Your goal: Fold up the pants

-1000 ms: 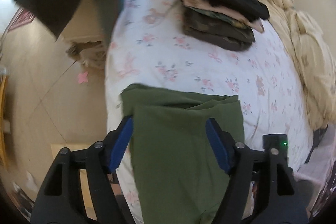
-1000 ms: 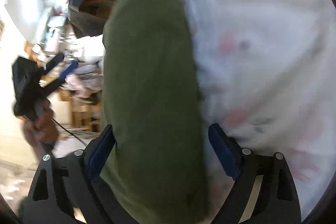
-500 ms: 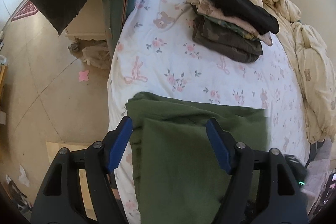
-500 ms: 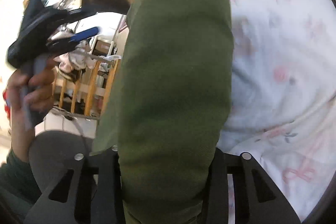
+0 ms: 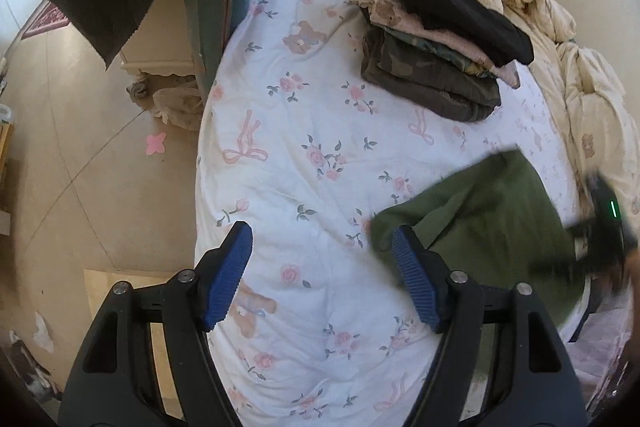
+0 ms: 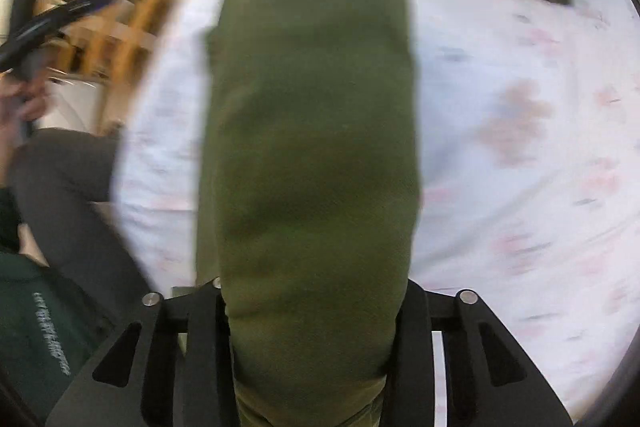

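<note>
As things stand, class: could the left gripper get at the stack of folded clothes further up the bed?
Probably yes. The left gripper is open and holds nothing, and only bare floral sheet lies between it and the stack of folded clothes. The green pants lie off to one side.

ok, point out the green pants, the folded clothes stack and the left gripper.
green pants (image 6: 312, 131): right wrist view, middle of the folded bundle.
folded clothes stack (image 5: 436, 83): left wrist view, camouflage bottom garment.
left gripper (image 5: 322, 279): left wrist view, midway between fingertips.
</note>
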Tool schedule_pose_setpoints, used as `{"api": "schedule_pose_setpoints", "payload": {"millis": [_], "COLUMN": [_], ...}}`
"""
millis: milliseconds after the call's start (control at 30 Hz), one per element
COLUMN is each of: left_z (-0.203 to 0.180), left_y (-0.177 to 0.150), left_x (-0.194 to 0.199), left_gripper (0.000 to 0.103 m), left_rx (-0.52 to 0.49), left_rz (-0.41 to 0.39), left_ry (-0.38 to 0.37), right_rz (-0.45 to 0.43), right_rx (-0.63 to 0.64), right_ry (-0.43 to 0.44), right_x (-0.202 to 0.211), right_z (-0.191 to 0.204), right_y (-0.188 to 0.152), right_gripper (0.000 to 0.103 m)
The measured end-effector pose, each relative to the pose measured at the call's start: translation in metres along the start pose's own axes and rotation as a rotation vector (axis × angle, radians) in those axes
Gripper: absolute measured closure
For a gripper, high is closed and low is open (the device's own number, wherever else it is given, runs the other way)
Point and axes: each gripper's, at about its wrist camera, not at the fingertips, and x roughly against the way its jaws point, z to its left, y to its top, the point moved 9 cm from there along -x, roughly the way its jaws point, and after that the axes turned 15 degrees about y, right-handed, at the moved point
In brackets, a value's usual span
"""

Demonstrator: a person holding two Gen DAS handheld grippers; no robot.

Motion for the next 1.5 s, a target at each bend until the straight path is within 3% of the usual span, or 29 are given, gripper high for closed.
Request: {"api": "schedule_pose_setpoints", "payload": {"millis": [67, 167, 233, 300, 400, 467, 500, 567, 667, 767, 867, 967, 1033, 1167, 1300, 1467, 1500], "left_z": [-0.005, -0.018, -0.03, -0.048, -0.079, -0.107, -0.119, -0.144, -0.177, -0.202, -0.224, -0.238, -0.246, -0.247, -0.258, -0.264, -0.265], "left_y": [0.0, -0.001, -0.004, -0.008, -0.015, -0.015, -0.014, -0.009, 0.003, 0.011, 0.002, 0.003, 0.002, -0.002, -0.002, 0.012, 0.012], "left_x": [-0.005, -0.014, -0.019, -0.024, -0.03, -0.039, -0.044, -0.057, -0.078, -0.09, -0.092, -0.09, -0.091, -0.126, -0.132, -0.124, -0.129], "left_gripper": [0.033, 0.033, 0.033, 0.03, 0.014, 0.014, 0.014, 0.014, 0.014, 0.014, 0.014, 0.014, 0.013, 0.013, 0.008, 0.008, 0.001], "left_rx": [-0.022, -0.047, -0.071, -0.106, -0.168, -0.241, -0.267, -0.305, -0.33, -0.384, -0.388, -0.446, -0.441, -0.487, -0.574, -0.636, -0.647], "left_rz": [0.008, 0.032, 0.049, 0.063, 0.071, 0.074, 0.079, 0.107, 0.15, 0.117, 0.201, 0.128, 0.134, 0.17, 0.132, 0.057, 0.061], "left_ry": [0.013, 0.003, -0.015, -0.042, -0.096, -0.141, -0.153, -0.203, -0.257, -0.29, -0.406, -0.381, -0.403, -0.224, -0.147, -0.091, -0.073], "right_rz": [-0.003, -0.01, 0.012, -0.027, -0.308, -0.556, -0.725, -0.902, -1.007, -0.996, -1.002, -1.018, -1.027, -0.98, -0.97, -0.98, -0.98], "right_rx": [-0.031, -0.082, -0.062, -0.064, -0.156, -0.303, -0.399, -0.549, -0.684, -0.774, -0.803, -0.779, -0.727, -0.708, -0.756, -0.761, -0.768], "right_ry": [-0.087, -0.076, -0.105, -0.157, -0.189, -0.164, -0.079, 0.104, 0.206, 0.235, 0.327, 0.377, 0.398, 0.287, 0.331, 0.257, 0.271], "right_x": [0.013, 0.017, 0.014, 0.021, 0.071, 0.103, 0.114, 0.107, 0.067, 0.026, 0.015, 0.019, 0.022, 0.013, -0.004, 0.001, -0.001], "right_z": [-0.03, -0.043, -0.038, -0.046, -0.061, -0.069, -0.069, -0.065, -0.062, -0.071, -0.088, -0.091, -0.083, -0.087, -0.099, -0.098, -0.098], "right_y": [0.024, 0.043, 0.04, 0.037, 0.019, -0.012, -0.037, -0.075, -0.106, -0.112, -0.109, -0.099, -0.088, -0.08, -0.087, -0.091, -0.091], "right_gripper": [0.055, 0.041, 0.035, 0.033, 0.027, 0.016, 0.012, 0.007, 0.003, 0.002, 0.001, 0.001, 0.001, 0.001, 0.001, 0.0, 0.0]}}
